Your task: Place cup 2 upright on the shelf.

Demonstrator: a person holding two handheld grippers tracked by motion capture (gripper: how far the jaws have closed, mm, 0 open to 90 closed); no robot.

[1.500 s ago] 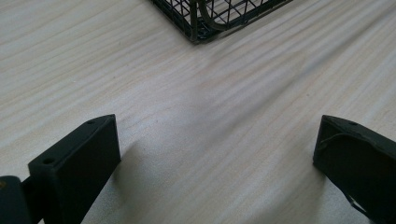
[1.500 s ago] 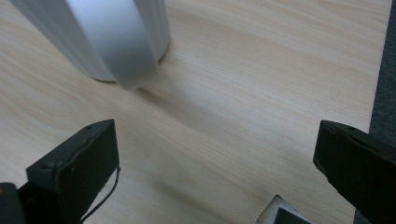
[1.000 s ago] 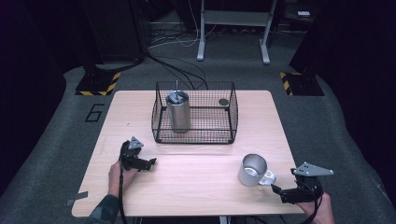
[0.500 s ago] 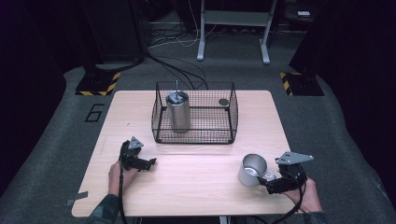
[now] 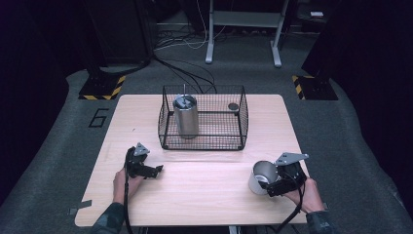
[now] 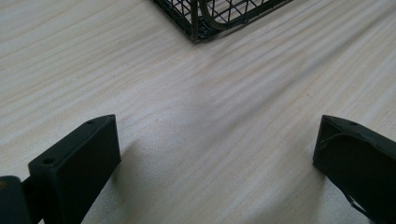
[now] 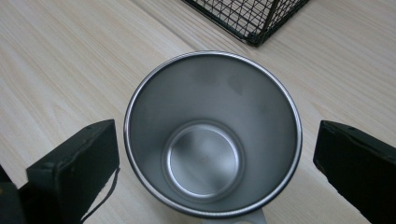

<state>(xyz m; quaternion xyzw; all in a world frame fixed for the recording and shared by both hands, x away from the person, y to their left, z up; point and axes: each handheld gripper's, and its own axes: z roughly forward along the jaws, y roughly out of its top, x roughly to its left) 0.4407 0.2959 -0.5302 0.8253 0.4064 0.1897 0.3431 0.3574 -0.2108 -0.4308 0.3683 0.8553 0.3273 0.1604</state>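
An empty steel mug (image 5: 259, 175) stands upright at the table's front right. My right gripper (image 5: 266, 182) is open, one jaw on each side of the mug, neither touching it. In the right gripper view I look down into the mug (image 7: 212, 135) between the spread jaws of the right gripper (image 7: 215, 149). My left gripper (image 5: 156, 170) rests open on the table at front left, with bare wood between the jaws of the left gripper (image 6: 217, 140).
A black wire basket (image 5: 242, 117) stands at the table's middle back. It holds a tall steel canister (image 5: 186, 117) and a small dark round object (image 5: 233, 107). A basket corner (image 6: 196, 21) lies ahead of the left gripper, and another basket corner (image 7: 254, 25) ahead of the right.
My right gripper has moved left from the table's right edge up to the mug, so its jaws now flank it. The left gripper has stayed still.
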